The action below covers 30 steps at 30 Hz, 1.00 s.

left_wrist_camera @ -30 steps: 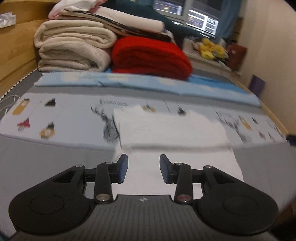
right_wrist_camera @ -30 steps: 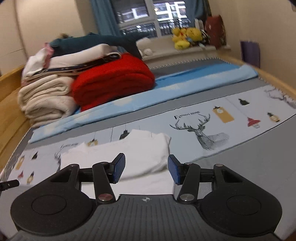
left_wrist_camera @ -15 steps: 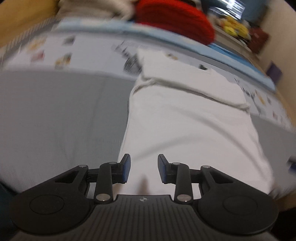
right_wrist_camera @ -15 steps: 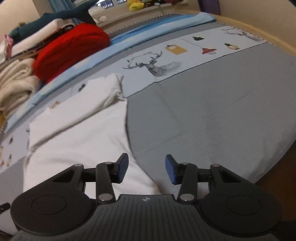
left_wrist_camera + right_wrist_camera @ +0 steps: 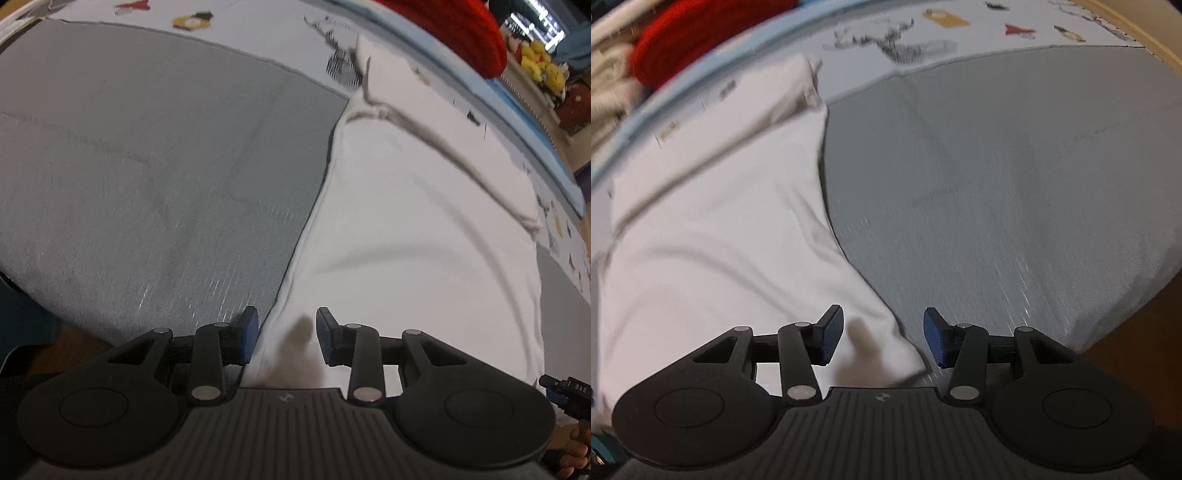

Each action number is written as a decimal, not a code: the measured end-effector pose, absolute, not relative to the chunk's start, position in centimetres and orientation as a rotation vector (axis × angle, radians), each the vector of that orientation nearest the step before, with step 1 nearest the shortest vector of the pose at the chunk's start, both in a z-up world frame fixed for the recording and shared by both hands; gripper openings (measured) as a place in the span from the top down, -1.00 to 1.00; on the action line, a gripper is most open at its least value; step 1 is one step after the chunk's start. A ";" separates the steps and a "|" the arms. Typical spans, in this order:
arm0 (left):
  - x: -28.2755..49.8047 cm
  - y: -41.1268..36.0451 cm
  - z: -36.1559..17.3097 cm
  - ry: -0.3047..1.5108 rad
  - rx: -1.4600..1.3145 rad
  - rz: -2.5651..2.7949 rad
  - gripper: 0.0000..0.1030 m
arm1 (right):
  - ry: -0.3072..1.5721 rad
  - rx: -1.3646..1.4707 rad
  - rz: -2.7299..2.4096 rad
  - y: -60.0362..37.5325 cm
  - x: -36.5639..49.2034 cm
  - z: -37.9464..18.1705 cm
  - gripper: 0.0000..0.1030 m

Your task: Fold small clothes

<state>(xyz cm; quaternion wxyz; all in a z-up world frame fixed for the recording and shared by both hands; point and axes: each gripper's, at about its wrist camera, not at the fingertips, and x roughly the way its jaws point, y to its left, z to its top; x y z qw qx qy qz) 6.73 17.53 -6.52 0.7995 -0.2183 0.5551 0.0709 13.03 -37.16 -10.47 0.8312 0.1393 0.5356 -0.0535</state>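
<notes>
On the bed, a white garment [image 5: 424,229] is laid flat over the grey bedspread [image 5: 147,166], with one end already turned back on itself toward the far side. In the left wrist view, the left hand-held gripper [image 5: 284,334] is pointed steeply down at the garment's near left corner: the long left edge of the cloth runs from between the jaws away and to the upper right, so the garment's long axis lies forward of the gripper. The jaws are seen standing apart, the left blue pad over bare bedspread and the right pad over cloth, with the hem between them but not pressed. Only this view shows the red folded blanket [image 5: 454,29] and yellow soft toys [image 5: 543,66] beyond the far end, and a small part of the other gripper and a person's fingers at the lower right margin. In the right wrist view, the right hand-held gripper [image 5: 882,338] is set over the opposite near corner of the white garment [image 5: 713,229]; its jaws are opening, and the corner lies between them unclamped, the left pad above cloth and the right pad above bedspread. Each gripper is nearest its own corner. This view alone shows the garment's right edge, the deer print [image 5: 897,40] on the bedding and the wooden bed frame [image 5: 1145,33]. A paired pinch of both near corners is judged the coming step.
</notes>
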 end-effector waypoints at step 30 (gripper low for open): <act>5.7 16.5 -7.7 1.261 -0.313 0.099 0.34 | 1.244 0.316 -0.148 -39.2 10.3 -12.1 0.31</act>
